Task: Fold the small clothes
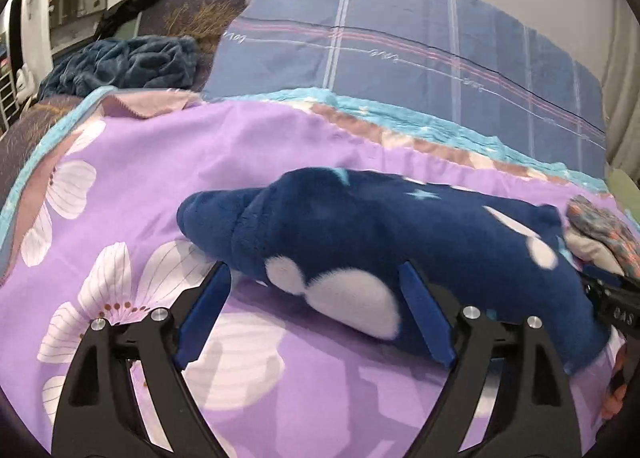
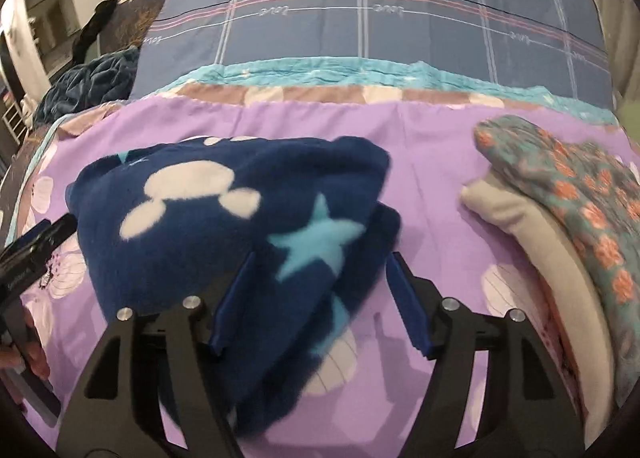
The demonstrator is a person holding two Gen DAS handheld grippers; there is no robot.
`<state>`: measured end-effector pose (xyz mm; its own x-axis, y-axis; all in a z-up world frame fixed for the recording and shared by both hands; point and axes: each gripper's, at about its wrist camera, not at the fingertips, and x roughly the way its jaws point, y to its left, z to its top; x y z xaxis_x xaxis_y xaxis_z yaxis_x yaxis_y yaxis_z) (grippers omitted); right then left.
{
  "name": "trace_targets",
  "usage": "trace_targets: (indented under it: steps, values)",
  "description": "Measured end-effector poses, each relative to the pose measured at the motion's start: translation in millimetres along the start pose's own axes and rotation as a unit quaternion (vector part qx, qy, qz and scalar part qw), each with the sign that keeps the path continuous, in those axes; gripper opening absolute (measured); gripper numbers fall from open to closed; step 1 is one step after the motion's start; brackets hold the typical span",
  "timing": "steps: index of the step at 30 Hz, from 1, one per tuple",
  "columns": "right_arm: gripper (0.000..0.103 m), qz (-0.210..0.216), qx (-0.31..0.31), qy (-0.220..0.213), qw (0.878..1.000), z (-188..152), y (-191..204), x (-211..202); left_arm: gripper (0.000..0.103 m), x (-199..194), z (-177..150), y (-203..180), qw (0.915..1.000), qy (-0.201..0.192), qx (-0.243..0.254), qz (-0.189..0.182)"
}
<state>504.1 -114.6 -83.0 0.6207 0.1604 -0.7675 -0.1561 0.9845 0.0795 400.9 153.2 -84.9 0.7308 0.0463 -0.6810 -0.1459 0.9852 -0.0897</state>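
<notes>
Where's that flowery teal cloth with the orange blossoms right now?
The teal floral cloth lies on the purple bedspread at the right of the right wrist view, atop a cream garment, apart from the navy fleece.

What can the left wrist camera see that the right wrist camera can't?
Only the left wrist view shows the left hand-held gripper, open around the fleece's white patches. Only the right wrist view shows the right hand-held gripper, open over a big light-blue star. Both show the navy fleece garment, the purple flowered bedspread and the folded floral clothes.
</notes>
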Motion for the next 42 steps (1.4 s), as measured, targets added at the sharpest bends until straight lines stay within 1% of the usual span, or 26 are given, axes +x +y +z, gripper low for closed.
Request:
trace_targets:
  steps: [2,3,4,6,7,8,9,10,13,15,18,21,24,28,32,33,36,39,42]
  values:
    - [0.074,-0.003,-0.003,-0.019,1.000,-9.0,3.4,-25.0,0.091,-22.4,-8.8,-9.1,0.9996,-0.018,0.016,-0.012]
    - [0.079,-0.004,-0.007,-0.031,0.999,-12.8,3.6,-35.3,0.092,-35.6,-11.2,-14.5,0.9992,-0.029,0.024,-0.015]
    - [0.081,0.001,-0.014,-0.044,0.999,-20.4,4.3,-52.6,0.092,-48.2,-13.3,-20.2,0.9986,-0.039,0.032,-0.018]
    - [0.083,0.008,-0.021,-0.059,0.998,-32.2,4.5,-80.2,0.096,-74.7,-19.5,-28.3,0.9969,-0.059,0.045,-0.028]
    - [0.085,0.011,-0.026,-0.067,0.997,-41.2,6.4,-98.5,0.098,-93.1,-24.6,-33.1,0.9957,-0.071,0.050,-0.033]
    - [0.086,0.008,-0.032,-0.073,0.997,-50.2,7.2,-113.3,0.101,-106.7,-28.5,-37.3,0.9949,-0.079,0.052,-0.035]
    - [0.088,0.003,-0.040,-0.080,0.996,-59.2,10.1,-126.9,0.102,-122.5,-33.0,-41.0,0.9939,-0.088,0.053,-0.042]
    - [0.091,-0.010,-0.058,-0.095,0.994,-74.9,14.1,-148.9,0.102,-145.8,-41.8,-46.5,0.9922,-0.099,0.055,-0.052]
    - [0.097,-0.033,-0.112,-0.131,0.985,-110.1,24.6,-196.9,0.102,-185.8,-60.3,-58.3,0.9904,-0.103,0.062,-0.068]
    - [0.100,-0.039,-0.132,-0.154,0.978,-132.3,27.8,-227.5,0.102,-207.9,-73.9,-65.3,0.9897,-0.100,0.070,-0.075]
    - [0.101,-0.037,-0.134,-0.190,0.972,-168.4,27.6,-278.9,0.102,-246.4,-98.7,-74.3,0.9887,-0.111,0.068,-0.075]
    - [0.101,-0.035,-0.129,-0.206,0.969,-190.9,30.4,-313.7,0.102,-276.6,-115.4,-80.9,0.9873,-0.126,0.067,-0.070]
    - [0.101,-0.037,-0.104,-0.220,0.969,-207.9,26.5,-342.4,0.102,-309.2,-134.2,-91.8,0.9835,-0.151,0.081,-0.058]
    - [0.101,-0.026,-0.069,-0.225,0.972,-227.8,17.0,-369.2,0.102,-338.3,-150.5,-109.5,0.9784,-0.162,0.120,-0.046]
    - [0.101,-0.027,-0.051,-0.220,0.974,-247.9,7.9,-386.9,0.102,-362.3,-168.1,-125.5,0.9739,-0.168,0.143,-0.056]
    - [0.101,-0.026,-0.047,-0.219,0.974,-251.6,6.0,-389.8,0.102,-365.1,-171.6,-127.5,0.9739,-0.168,0.142,-0.056]
    - [0.101,-0.027,-0.032,-0.213,0.976,-265.4,-1.4,-396.1,0.102,-371.1,-182.9,-139.2,0.9758,-0.159,0.145,-0.039]
    - [0.101,-0.035,-0.023,-0.205,0.978,-274.7,-6.9,-395.8,0.102,-375.5,-195.5,-143.7,0.9774,-0.150,0.141,-0.048]
    - [0.101,-0.038,-0.013,-0.184,0.982,-280.7,-12.4,-388.2,0.102,-374.4,-203.9,-143.4,0.9800,-0.137,0.135,-0.052]
